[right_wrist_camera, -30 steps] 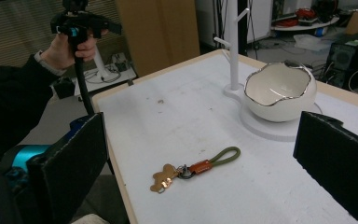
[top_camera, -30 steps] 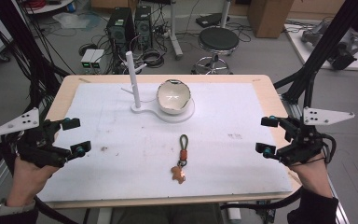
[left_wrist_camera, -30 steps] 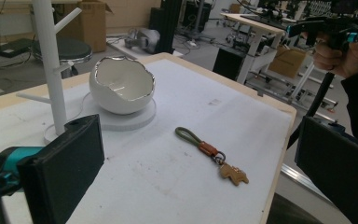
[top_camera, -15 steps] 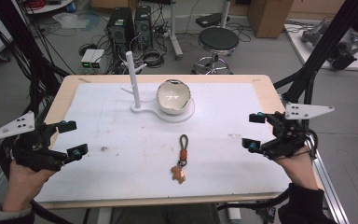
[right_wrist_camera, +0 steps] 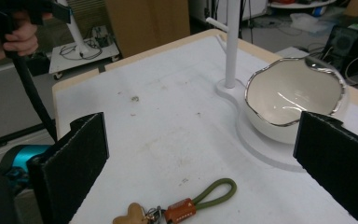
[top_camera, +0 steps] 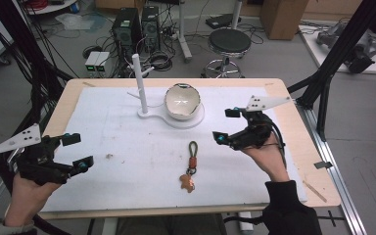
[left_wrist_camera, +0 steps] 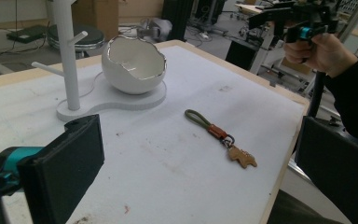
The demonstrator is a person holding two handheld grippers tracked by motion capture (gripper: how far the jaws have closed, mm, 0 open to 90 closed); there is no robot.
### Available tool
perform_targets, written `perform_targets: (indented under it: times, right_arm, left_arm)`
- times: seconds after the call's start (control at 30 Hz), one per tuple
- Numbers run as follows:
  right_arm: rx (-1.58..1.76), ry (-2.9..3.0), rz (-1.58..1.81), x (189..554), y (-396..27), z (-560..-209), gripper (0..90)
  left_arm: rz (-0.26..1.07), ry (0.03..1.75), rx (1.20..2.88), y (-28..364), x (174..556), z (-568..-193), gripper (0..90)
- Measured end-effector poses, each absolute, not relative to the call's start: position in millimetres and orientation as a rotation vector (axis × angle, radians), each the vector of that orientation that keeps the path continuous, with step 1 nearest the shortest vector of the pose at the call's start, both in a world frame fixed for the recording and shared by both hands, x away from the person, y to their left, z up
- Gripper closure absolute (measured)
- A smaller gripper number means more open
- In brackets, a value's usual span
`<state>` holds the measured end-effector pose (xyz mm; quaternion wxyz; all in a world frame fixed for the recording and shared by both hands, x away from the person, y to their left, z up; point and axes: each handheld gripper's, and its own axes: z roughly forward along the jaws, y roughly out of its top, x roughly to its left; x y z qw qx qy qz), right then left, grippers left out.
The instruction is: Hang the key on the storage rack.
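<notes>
Keychain [top_camera: 190, 166] on surface, long axis near-far, left of and nearer than right gripper [top_camera: 226, 126]; jaws wide. Left gripper [top_camera: 78, 151] farther off, jaws wide.

White stand [top_camera: 141, 85] and egg-shaped bowl [top_camera: 182, 101] share one base.

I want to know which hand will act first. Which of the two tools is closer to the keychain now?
The right tool. It hangs just right of the keychain, near the bowl, while the left tool waits far off by the table's left edge.
</notes>
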<state>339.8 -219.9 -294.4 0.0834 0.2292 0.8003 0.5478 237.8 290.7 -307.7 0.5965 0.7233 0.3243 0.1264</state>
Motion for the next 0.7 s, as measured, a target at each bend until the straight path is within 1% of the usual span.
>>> perform_targets:
  times: [0.23,0.5,0.7]
  right_arm:
    - [0.699,2.428,1.597,356.0,-193.0,-303.2,2.4]
    - [0.772,2.461,1.481,372.6,-184.7,-317.0,2.4]
    - [0.876,2.505,1.422,386.5,-184.0,-342.8,5.2]
  left_arm:
    - [0.290,0.750,1.684,289.7,236.8,-308.1,1.7]
    - [0.282,0.750,1.687,289.8,237.7,-309.2,1.7]
    - [0.276,0.749,1.688,288.4,238.0,-310.0,1.7]
